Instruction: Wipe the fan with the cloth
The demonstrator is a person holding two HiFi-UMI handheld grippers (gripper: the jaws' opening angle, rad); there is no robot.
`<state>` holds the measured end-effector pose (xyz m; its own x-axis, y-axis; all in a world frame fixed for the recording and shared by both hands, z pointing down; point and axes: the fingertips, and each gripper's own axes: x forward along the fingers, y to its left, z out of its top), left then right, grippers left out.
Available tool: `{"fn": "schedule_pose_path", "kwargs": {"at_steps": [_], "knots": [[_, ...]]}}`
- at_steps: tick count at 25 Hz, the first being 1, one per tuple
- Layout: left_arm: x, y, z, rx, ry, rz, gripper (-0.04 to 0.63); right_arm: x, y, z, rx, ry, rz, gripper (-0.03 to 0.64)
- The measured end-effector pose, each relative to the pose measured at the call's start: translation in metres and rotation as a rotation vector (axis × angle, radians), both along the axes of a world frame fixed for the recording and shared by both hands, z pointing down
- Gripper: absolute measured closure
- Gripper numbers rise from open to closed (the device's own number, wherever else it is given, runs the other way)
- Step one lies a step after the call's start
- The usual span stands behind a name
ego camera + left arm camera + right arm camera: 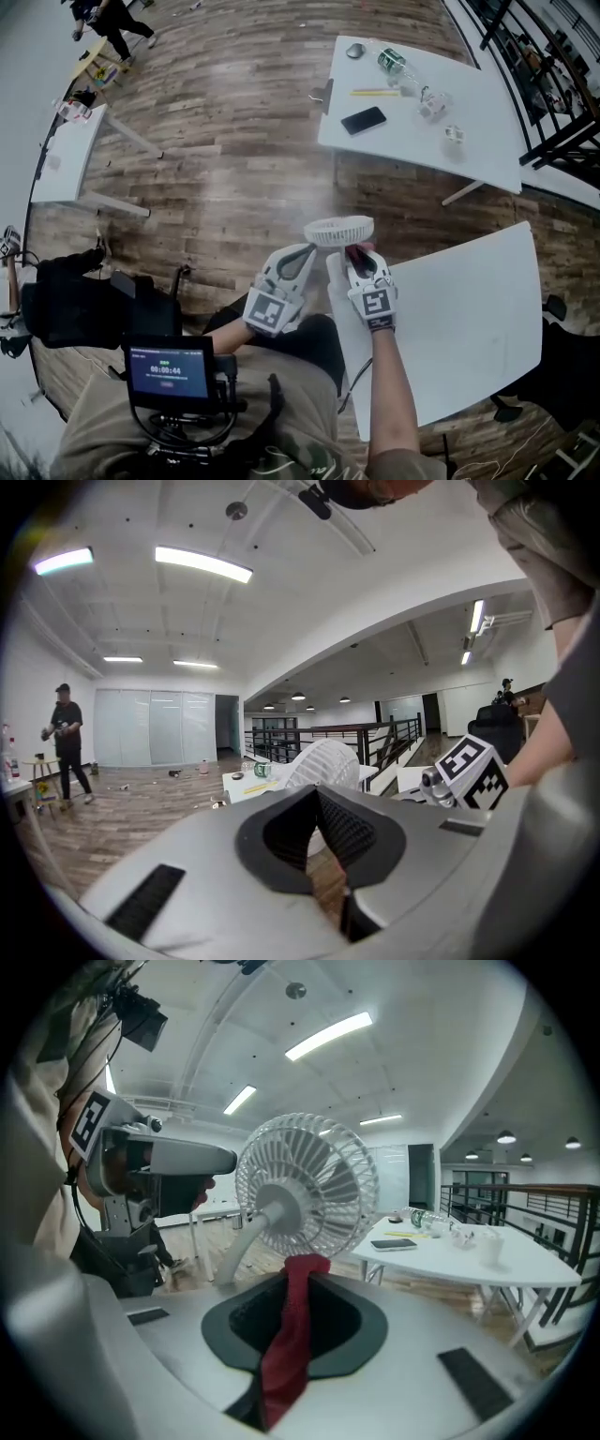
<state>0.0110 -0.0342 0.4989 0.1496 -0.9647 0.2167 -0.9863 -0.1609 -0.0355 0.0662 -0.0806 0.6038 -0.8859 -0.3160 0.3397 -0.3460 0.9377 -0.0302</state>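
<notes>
Fan (338, 230) over open floor (234, 159), off edge of near table (469, 309)

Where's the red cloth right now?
In the right gripper view, the red cloth is pinched in the right gripper, low in the middle, with its tip just below the white fan.

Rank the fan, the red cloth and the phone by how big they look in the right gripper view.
Largest: fan.
Second: red cloth, though it hangs right at the camera, so nearness inflates it.
Smallest: phone, which is also farthest away, so its true size against the cloth is unsure.
</notes>
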Motion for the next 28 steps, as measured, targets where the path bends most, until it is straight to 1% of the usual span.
{"fn": "schedule_pose_path", "kwargs": {"at_steps": [3,6,8,10,12,15,17,19,20,22,24,26,28], "knots": [[-0.003,-0.003,0.001,0.023,0.003,0.003,0.572,-0.012,-0.009,0.000,-0.044,-0.048,-0.003,0.554],[-0.003,-0.004,0.005,0.039,0.002,0.010,0.572,-0.016,-0.010,0.009,-0.039,-0.039,-0.052,0.554],[-0.003,-0.003,0.005,0.049,0.006,0.014,0.572,-0.019,-0.007,0.008,-0.005,-0.011,-0.100,0.554],[-0.004,-0.002,0.004,0.053,0.008,0.019,0.572,-0.021,-0.005,0.003,0.053,0.021,-0.144,0.554],[-0.003,-0.001,0.004,0.058,0.005,0.032,0.572,-0.020,-0.003,-0.005,0.076,0.027,-0.159,0.554],[-0.002,-0.001,0.004,0.057,0.004,0.037,0.572,-0.012,-0.001,-0.016,0.041,-0.006,-0.117,0.554],[-0.002,0.000,0.005,0.036,0.022,0.024,0.572,-0.004,-0.004,-0.026,0.024,-0.039,-0.054,0.554],[-0.002,0.002,0.008,-0.002,0.038,0.017,0.574,0.005,-0.012,-0.041,0.013,-0.092,0.022,0.554],[-0.002,0.003,0.010,-0.022,0.035,0.021,0.574,0.010,-0.014,-0.047,0.003,-0.117,0.049,0.554],[0.001,0.004,0.010,-0.046,0.004,0.042,0.574,0.018,-0.016,-0.057,-0.012,-0.145,0.080,0.554],[0.004,0.006,0.003,-0.053,-0.005,0.057,0.574,0.022,-0.013,-0.070,-0.006,-0.136,0.092,0.554],[0.007,0.008,-0.006,-0.058,0.013,0.057,0.574,0.020,-0.008,-0.083,0.006,-0.098,0.090,0.554],[0.008,0.009,-0.012,-0.057,0.023,0.053,0.572,0.014,0.001,-0.093,0.005,-0.057,0.065,0.553]]}}
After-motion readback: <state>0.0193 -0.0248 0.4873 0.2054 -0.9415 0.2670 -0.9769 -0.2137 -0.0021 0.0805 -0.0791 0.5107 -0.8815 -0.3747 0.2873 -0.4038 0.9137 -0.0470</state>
